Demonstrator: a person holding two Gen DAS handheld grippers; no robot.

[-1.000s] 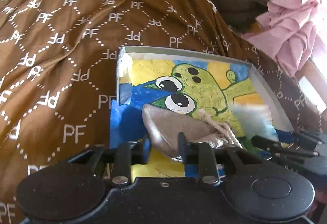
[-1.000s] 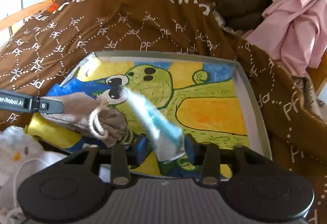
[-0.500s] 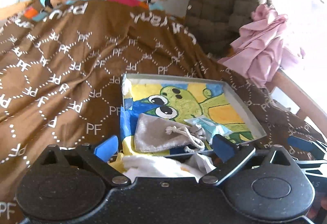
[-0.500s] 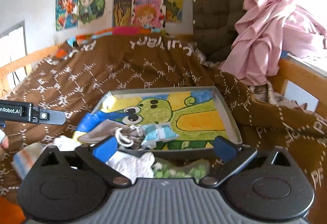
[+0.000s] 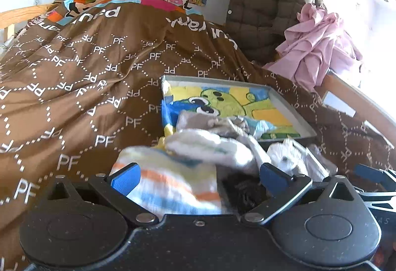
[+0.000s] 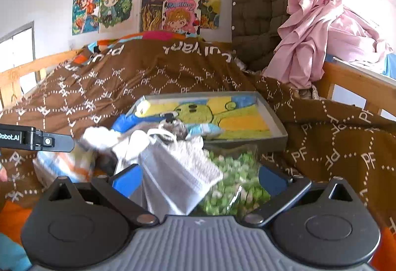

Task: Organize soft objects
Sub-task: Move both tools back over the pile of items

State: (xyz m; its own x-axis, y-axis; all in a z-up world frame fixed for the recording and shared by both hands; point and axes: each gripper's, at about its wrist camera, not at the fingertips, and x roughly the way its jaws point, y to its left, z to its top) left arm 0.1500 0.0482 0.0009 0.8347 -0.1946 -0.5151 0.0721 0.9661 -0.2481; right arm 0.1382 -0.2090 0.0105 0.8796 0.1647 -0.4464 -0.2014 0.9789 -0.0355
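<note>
1. Left gripper jaws spread wide, nothing pinched; blue pads hang over a soft pile.
2. Right gripper jaws also spread wide, empty.
3. Striped cloth, white with orange and blue bands, blurred, lies between the left fingers at 6 o'clock of the left view.
4. Dark fuzzy item just right of it, kind unclear.
5. Grey ribbed cloth sits between the right fingers, overlapping a clear bag of green bits at 5 o'clock.
6. White padded cloth lies further out, touching the tray's near edge.
7. Grey tray with a green cartoon lining sits on the brown PF blanket, centre of view.
8. Inside, near left corner: grey drawstring pouch beside a light blue packet.
9. Pink garment and quilted jacket at 1 o'clock, far.
</note>
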